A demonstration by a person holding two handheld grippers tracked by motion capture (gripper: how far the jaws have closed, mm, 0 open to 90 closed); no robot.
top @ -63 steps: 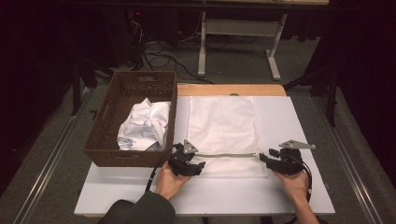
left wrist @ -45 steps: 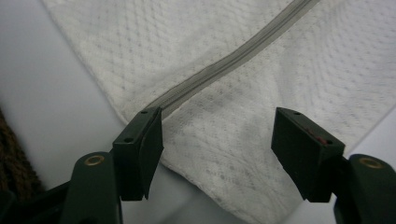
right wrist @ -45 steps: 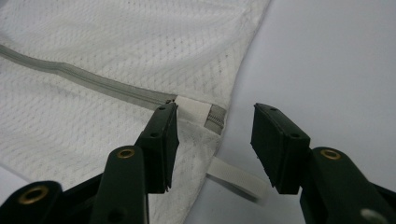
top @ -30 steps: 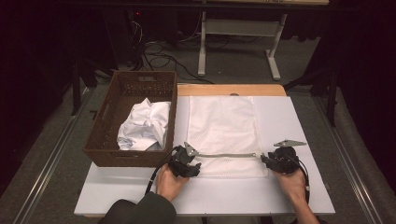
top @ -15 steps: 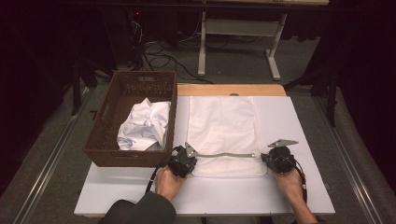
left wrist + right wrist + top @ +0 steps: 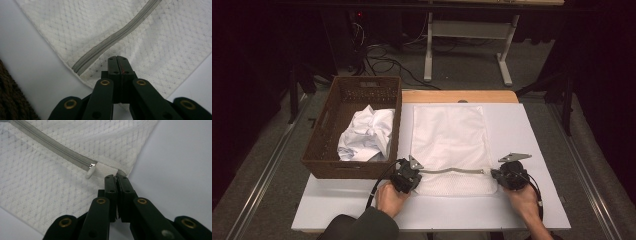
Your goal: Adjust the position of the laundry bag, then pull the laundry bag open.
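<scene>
Left tongs (image 6: pixel 117 60): jaws pressed together, clamped on the near left corner of the mesh bag (image 6: pixel 451 145), just below the closed end of the zip (image 6: pixel 117 36). In the high view the left tongs (image 6: pixel 408 175) sit at the bag's near left corner, person's left hand (image 6: pixel 391 197) behind them, dark sleeve (image 6: pixel 362 227) at the bottom edge.

Right tongs (image 6: pixel 117 178): jaws together, pinching the bag's edge at the near right corner, approx. where the white end tab of the zip meets the seam. Zip pull (image 6: pixel 90 172) lies just beside the jaw tips, to their left in the right gripper view; not held. High view: right tongs (image 6: pixel 507 176) at the bag's near right corner, right hand (image 6: pixel 524 200) behind.

Bag: white mesh, lying flat on the white surface (image 6: pixel 532 135), long side running away from the person. Zip (image 6: pixel 452 171) spans the near end btwn the two tongs, slightly bowed, closed along the length seen.

Surroundings: brown wicker basket (image 6: pixel 324 155) on the surface's left side, touching or just beside the bag's left edge; cannot tell which. Crumpled white cloth (image 6: pixel 367 132) inside the basket. Beyond the surface: grey floor, cables (image 6: pixel 382 62), white frame legs (image 6: pixel 467 30).
</scene>
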